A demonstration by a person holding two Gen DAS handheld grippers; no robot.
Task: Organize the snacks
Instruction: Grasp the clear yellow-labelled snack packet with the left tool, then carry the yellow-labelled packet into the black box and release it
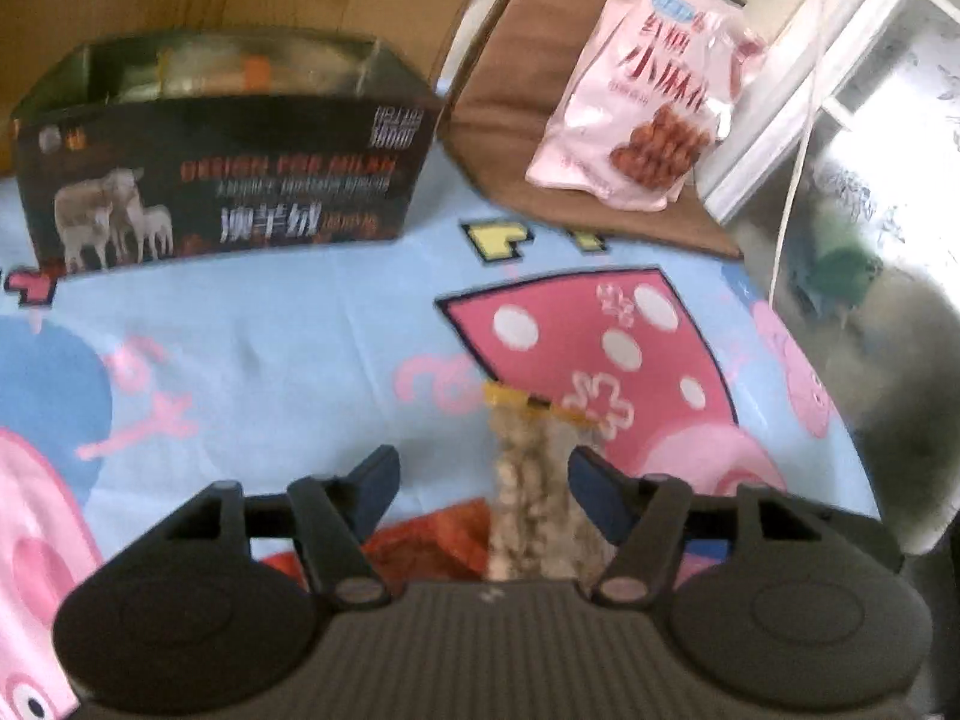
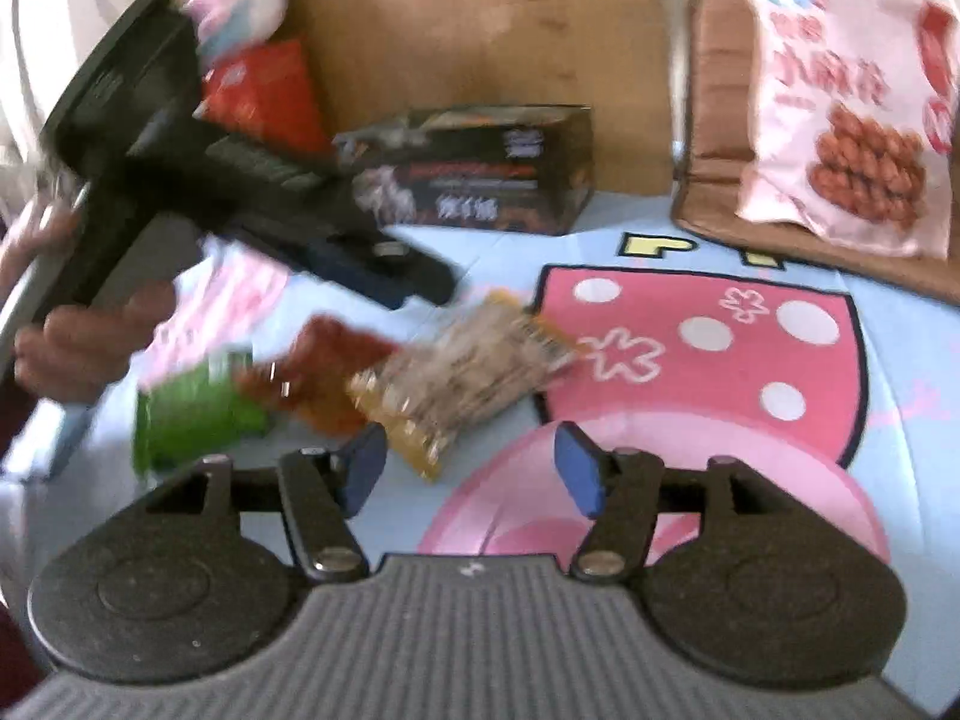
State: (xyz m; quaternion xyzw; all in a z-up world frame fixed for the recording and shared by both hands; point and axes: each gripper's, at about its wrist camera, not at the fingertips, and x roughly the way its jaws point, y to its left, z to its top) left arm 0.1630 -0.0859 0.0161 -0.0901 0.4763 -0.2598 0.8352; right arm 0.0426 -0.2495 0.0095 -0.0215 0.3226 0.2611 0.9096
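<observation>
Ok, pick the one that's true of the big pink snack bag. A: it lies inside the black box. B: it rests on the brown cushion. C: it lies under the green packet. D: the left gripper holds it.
B: the big pink snack bag rests on the brown cushion, off to the side of the black box, and the left gripper is open, well short of it.

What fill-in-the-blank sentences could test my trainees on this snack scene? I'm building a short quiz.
1. The big pink snack bag leans on a ____ cushion.
2. The black open-top box shows pictures of ____.
3. The left gripper has its jaws ____ above the clear yellow-edged nut packet.
4. Left of the red-orange packet lies a ____ packet.

Answers: brown; sheep; open; green
</observation>
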